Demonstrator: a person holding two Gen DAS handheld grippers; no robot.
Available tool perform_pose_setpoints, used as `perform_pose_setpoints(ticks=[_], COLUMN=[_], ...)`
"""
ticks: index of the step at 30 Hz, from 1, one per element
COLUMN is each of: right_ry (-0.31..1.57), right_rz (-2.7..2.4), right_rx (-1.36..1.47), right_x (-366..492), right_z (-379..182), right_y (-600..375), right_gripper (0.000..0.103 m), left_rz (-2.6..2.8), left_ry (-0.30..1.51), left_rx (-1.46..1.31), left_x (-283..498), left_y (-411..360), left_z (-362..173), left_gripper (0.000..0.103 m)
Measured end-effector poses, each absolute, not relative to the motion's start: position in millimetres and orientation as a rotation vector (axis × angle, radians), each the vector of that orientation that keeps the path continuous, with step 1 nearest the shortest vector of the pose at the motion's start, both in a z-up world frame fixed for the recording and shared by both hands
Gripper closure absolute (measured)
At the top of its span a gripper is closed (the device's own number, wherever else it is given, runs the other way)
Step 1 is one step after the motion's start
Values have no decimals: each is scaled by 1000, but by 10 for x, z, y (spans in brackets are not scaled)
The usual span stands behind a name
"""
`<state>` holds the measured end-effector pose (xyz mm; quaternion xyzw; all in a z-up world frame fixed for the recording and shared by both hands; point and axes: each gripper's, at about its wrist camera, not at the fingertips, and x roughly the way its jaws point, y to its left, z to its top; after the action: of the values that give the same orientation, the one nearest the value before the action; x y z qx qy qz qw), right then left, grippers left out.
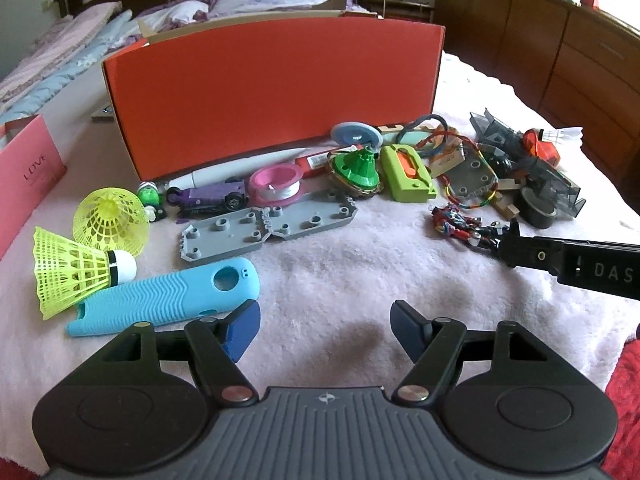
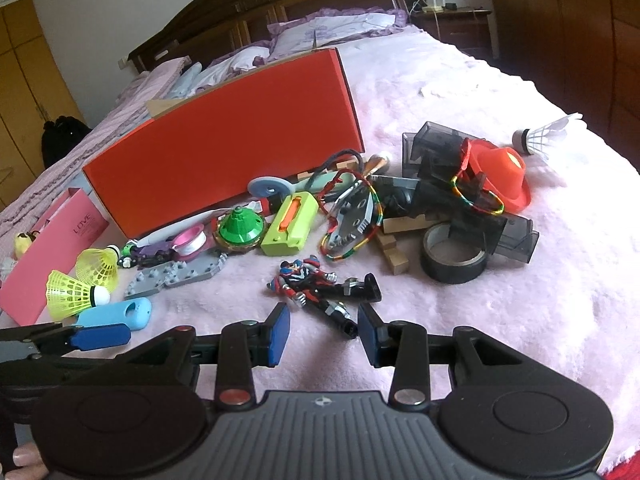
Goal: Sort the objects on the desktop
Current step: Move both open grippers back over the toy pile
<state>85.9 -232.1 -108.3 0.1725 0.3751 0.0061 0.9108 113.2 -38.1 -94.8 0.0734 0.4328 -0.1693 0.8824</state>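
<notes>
Pink card reads "LOVE"; right tongs' arm shows "DAS" in the left view. Left tongs released, jaws wide apart, held low over the pink blanket, left pad just beside the blue sleeve. Right tongs released, jaws apart, level, just short of the toy figure. Toys lie scattered on the bed before the orange box.

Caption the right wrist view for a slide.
Open right gripper nears action figure amid toy clutter beside orange box.
</notes>
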Motion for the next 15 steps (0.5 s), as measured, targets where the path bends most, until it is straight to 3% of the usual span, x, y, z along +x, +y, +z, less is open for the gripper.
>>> perform_pose_setpoints(ticks=[15], right_ry=[739], right_rz=[115], right_rx=[268], right_x=[1346], right_z=[-975], right_y=[-2092], right_gripper=[62], left_rz=[-326], left_ry=[827], left_rx=[158], left_x=[1390], left_y=[-422], left_z=[-853], left_gripper=[35])
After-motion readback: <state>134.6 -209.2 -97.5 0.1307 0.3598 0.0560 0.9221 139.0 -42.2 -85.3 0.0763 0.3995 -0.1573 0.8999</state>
